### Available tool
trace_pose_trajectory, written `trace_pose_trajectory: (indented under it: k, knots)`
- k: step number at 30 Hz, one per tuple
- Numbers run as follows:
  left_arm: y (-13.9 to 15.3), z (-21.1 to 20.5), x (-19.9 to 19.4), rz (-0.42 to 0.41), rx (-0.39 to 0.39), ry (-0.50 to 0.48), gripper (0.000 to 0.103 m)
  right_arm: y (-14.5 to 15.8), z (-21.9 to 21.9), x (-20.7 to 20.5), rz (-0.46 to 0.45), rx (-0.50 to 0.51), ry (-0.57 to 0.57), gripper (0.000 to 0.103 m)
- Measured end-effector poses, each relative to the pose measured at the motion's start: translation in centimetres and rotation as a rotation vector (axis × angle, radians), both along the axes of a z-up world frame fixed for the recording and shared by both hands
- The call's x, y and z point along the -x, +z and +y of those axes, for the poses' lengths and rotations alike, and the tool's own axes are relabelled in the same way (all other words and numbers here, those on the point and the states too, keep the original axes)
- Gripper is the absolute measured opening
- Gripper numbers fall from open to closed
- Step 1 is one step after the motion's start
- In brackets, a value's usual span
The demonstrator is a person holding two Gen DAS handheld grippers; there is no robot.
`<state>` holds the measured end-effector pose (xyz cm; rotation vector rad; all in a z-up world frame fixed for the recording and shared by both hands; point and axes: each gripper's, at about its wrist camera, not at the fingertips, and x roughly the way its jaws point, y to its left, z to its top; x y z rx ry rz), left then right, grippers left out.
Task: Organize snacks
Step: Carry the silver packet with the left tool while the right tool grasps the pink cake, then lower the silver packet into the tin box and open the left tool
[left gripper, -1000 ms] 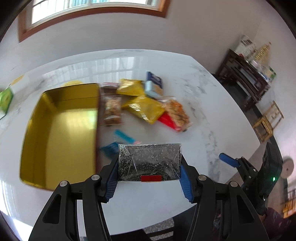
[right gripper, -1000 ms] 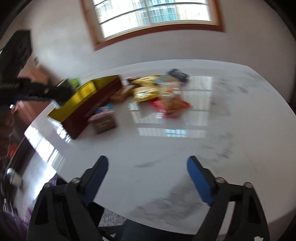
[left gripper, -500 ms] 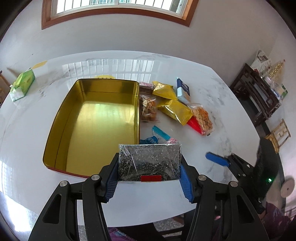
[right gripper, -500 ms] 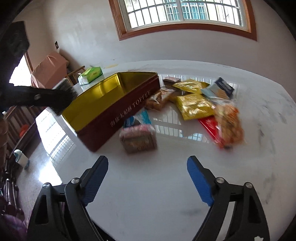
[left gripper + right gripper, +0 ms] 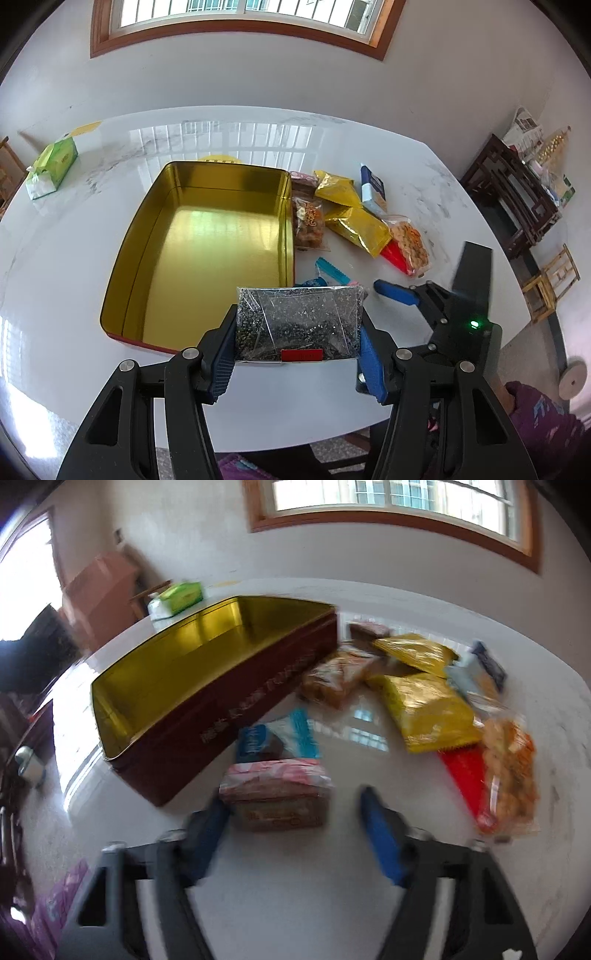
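So the dark seed packet (image 5: 298, 322) is held by its side edges in the left gripper (image 5: 298, 354) above the tin (image 5: 207, 254) – light, crinkly (probably slippery). Right gripper (image 5: 295, 830) is spread wide, empty – pink snack pack (image 5: 277, 794) between its jaws.

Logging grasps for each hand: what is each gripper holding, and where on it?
Left gripper clamps the dark seed packet by its two side edges. Right gripper is open, holding nothing.
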<state>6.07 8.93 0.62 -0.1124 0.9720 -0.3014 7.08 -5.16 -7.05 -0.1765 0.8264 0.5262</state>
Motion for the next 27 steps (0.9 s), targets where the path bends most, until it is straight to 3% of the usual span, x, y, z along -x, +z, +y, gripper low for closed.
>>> trace_pose_trajectory:
  k: [4, 7, 15, 18, 20, 27]
  knots:
    - [-0.3, 0.3, -0.2, 0.008, 0.006, 0.011, 0.058, 0.1, -1.2, 0.9, -0.004, -0.010, -0.025, 0.044]
    - [-0.5, 0.6, -0.5, 0.015, 0.005, 0.026, 0.058, 0.7, -4.7, 2.2, -0.028, -0.052, -0.106, 0.044]
    - [-1.0, 1.5, -1.8, 0.007, -0.009, 0.056, 0.058, 2.3, -19.9, 1.4, -0.106, -0.045, -0.569, 0.044]
    - [-1.3, 1.8, -2.6, -0.009, -0.021, 0.061, 0.058, 2.0, -23.8, 0.2, -0.092, -0.038, -0.687, 0.044]
    - [-1.7, 1.8, -3.5, -0.007, -0.038, 0.066, 0.058, 1.7, -26.1, -0.4, -0.033, -0.086, -0.747, 0.044]
    - [-3.2, 2.1, -6.7, -0.015, -0.070, 0.065, 0.058, 1.0, -28.1, -0.8, 0.019, -0.090, -0.806, 0.044]
